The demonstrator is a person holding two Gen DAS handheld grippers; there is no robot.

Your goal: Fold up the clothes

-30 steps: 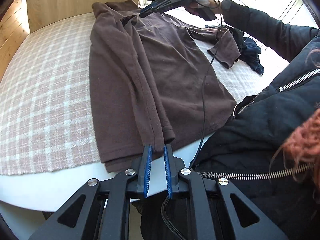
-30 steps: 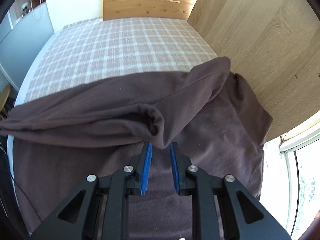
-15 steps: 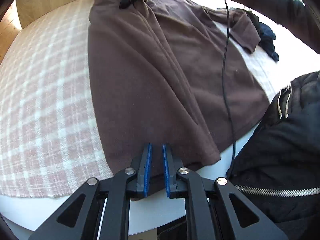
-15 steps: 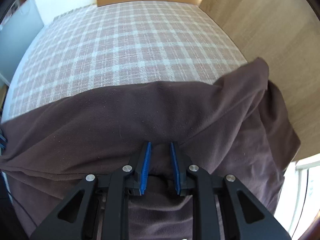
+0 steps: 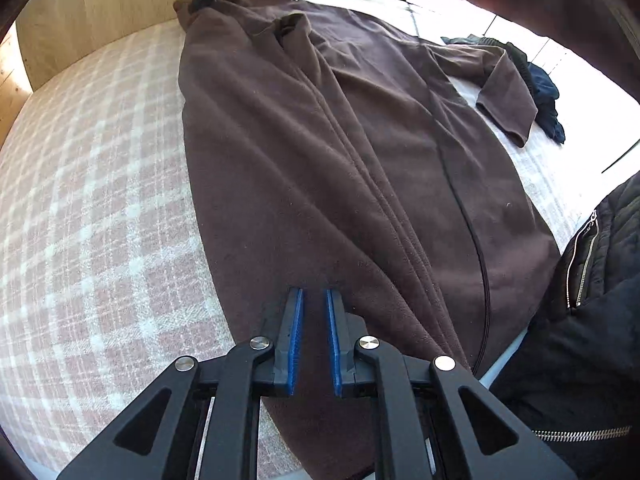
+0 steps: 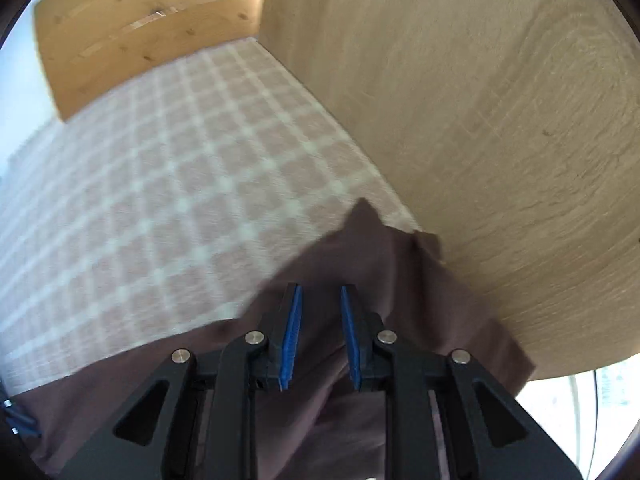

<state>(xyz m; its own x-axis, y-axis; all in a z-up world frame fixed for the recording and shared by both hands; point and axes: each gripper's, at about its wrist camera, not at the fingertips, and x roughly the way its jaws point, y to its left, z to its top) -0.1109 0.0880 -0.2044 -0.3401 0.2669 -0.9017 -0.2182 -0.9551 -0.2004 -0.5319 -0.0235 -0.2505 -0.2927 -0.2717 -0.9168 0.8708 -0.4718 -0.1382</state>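
pink-and-white checked bedcover (image 5: 100, 216): more bare than before | brown fleece top (image 5: 320, 168): your fold is now laid lengthwise, reaching the near edge | left gripper (image 5: 312, 340): parted over hem | right gripper (image 6: 320, 336): widened, released at far corner

Checked cover (image 5: 92, 216) left of the brown garment (image 5: 320, 168) lies bare; wooden panel (image 6: 480, 120) walls the far edge

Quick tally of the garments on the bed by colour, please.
Brown: 1, the brown shirt spread on the checked blanket.
Dark navy/black: 1 crumpled dark heap; can't tell whether it holds more than one piece.
Total: 2
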